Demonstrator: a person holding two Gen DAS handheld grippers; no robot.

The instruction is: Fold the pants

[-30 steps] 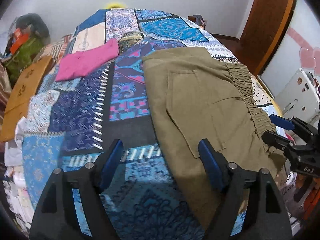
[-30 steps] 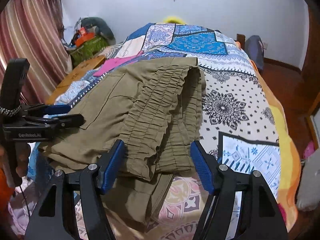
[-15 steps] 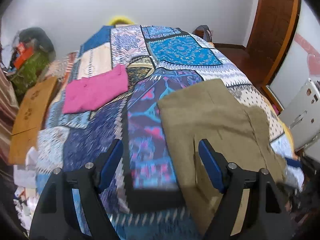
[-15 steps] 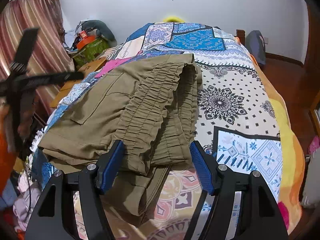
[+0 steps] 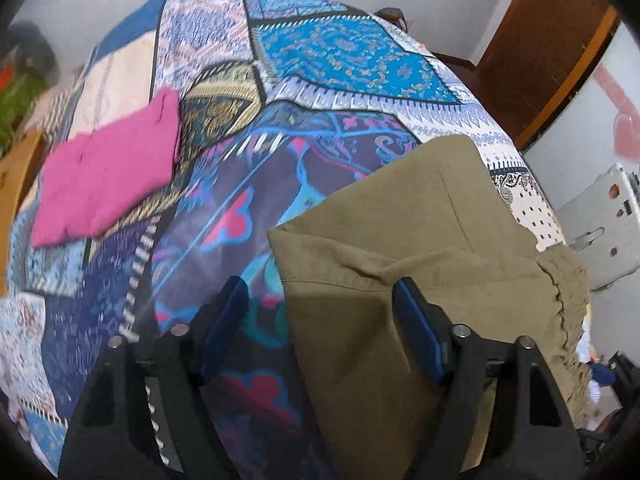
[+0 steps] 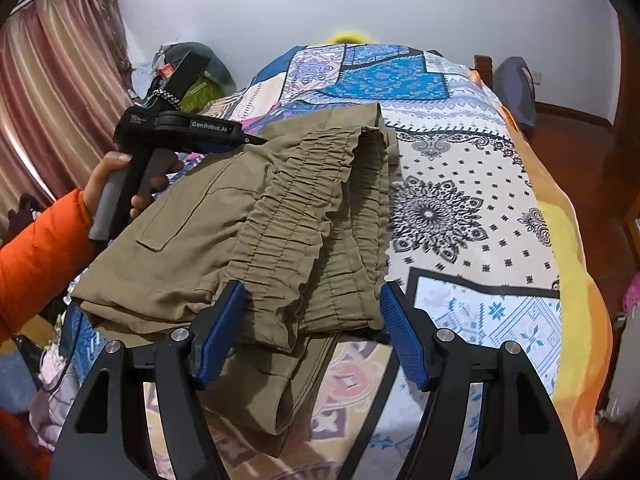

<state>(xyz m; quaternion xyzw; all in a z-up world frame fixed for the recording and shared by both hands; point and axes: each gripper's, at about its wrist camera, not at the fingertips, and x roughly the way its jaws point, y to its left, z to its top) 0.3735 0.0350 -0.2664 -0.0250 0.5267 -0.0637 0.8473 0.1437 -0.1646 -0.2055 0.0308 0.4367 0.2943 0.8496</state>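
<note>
Already we have the olive pants folded into a thick stack near the bed's foot, left tool narrowing, unpinched, over its corner, right tool spread at the waistband, another fold likely left.

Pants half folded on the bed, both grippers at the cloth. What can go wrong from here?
1. The left gripper, jaws just narrowing, straddles only the olive pants' edge; it may pinch one layer.
2. The pants overhang the bed near the right gripper; a tug could drag them off.
</note>
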